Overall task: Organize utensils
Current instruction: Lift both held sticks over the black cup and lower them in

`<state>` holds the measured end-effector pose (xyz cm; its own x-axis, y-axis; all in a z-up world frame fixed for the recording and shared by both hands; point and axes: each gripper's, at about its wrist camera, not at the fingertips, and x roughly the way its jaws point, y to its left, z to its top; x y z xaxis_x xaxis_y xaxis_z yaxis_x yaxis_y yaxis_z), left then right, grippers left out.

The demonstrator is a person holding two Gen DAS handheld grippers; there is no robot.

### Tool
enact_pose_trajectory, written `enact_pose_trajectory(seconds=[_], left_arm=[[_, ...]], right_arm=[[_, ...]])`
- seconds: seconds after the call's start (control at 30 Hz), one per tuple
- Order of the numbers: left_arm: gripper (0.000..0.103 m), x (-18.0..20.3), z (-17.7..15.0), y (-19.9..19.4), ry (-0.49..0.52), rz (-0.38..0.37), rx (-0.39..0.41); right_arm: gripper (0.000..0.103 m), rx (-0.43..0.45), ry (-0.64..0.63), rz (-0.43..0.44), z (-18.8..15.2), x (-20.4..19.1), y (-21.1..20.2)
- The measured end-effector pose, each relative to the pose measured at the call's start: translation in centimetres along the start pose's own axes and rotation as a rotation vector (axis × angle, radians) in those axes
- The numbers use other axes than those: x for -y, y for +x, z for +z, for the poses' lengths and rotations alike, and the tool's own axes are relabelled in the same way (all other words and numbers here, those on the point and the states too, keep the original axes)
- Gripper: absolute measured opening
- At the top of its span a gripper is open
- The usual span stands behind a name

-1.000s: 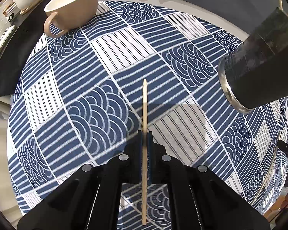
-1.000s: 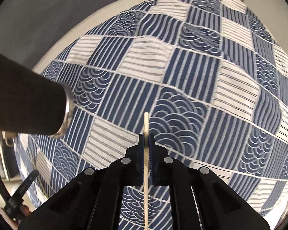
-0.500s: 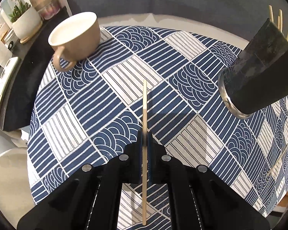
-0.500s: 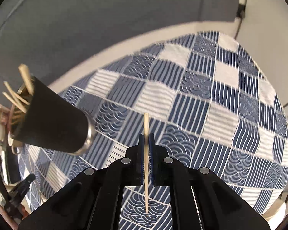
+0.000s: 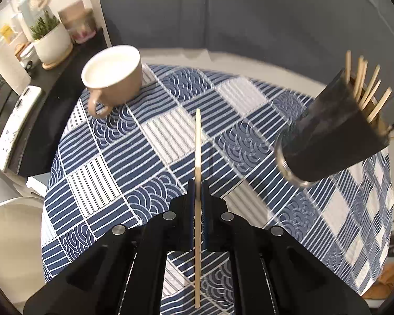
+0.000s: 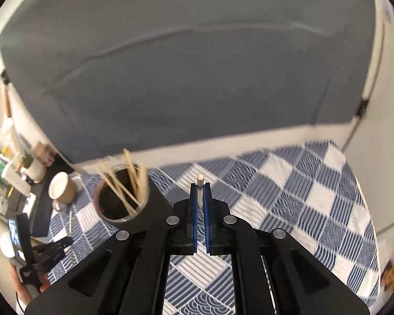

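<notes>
Both pairs of jaws are pinched nearly closed, each on 1 chopstick: the left gripper (image 5: 197,183) holds its chopstick (image 5: 197,144) pointing to 12 o'clock, the right gripper (image 6: 200,187) shows only a chopstick tip (image 6: 200,178). The dark holder (image 5: 331,141) at 2 o'clock already bristles with sticks, likely their destination. A beige mug (image 5: 113,78) sits at 11 on the patterned cloth (image 5: 97,178).

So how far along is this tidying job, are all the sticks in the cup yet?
Partly. Several chopsticks already stand in the dark cup. In hand: the left gripper grips one chopstick, and the right gripper grips another; neither is in the cup yet. Left to do: drop both in. The beige mug sits untouched on the checked cloth.
</notes>
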<state>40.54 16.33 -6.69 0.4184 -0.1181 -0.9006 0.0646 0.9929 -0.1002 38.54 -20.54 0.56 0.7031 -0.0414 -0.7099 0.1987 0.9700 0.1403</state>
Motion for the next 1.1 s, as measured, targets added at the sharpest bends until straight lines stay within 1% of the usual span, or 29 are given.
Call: enact_pose_trajectory(seconds=[0.23, 0.43, 0.53, 0.7, 0.87, 0.9, 1.03, 1.07, 1.1], left_arm=[[0.005, 1.9, 1.6, -5.1, -0.014, -0.029, 0.117], [0.005, 3.6, 3.3, -9.1, -0.027, -0.062, 0.21], [0.005, 4.6, 4.3, -10.7, -0.025, -0.072, 0.254], [0.005, 6.4, 6.2, -12.8, -0.009, -0.115, 0.314], [0.005, 8.3, 8.1, -13.3, 0.036, -0.176, 0.354], [0.005, 8.6, 8.4, -13.3, 0.043, -0.191, 0.358], [0.005, 9.7, 9.9, -12.6, 0.068, -0.263, 0.382], [0.005, 10.0, 10.4, -12.2, 0.071, -0.292, 0.391], [0.005, 10.1, 10.8, -11.9, 0.074, -0.306, 0.395]], right_arm=[[0.004, 0.069, -0.074, 0.07, 2.6, -1.9, -2.7], [0.002, 0.137, -0.152, 0.101, 4.8, -3.6, -5.3], [0.001, 0.159, -0.17, 0.125, 5.6, -4.1, -6.2], [0.001, 0.183, -0.176, 0.171, 6.6, -4.5, -7.1], [0.002, 0.159, -0.154, 0.181, 6.5, -3.3, -5.8], [0.004, 0.149, -0.149, 0.184, 6.3, -2.9, -5.2], [0.005, 0.123, -0.133, 0.189, 5.4, -1.5, -3.1], [0.005, 0.116, -0.13, 0.186, 5.2, -1.2, -2.6], [0.006, 0.098, -0.12, 0.177, 4.9, -0.6, -1.5]])
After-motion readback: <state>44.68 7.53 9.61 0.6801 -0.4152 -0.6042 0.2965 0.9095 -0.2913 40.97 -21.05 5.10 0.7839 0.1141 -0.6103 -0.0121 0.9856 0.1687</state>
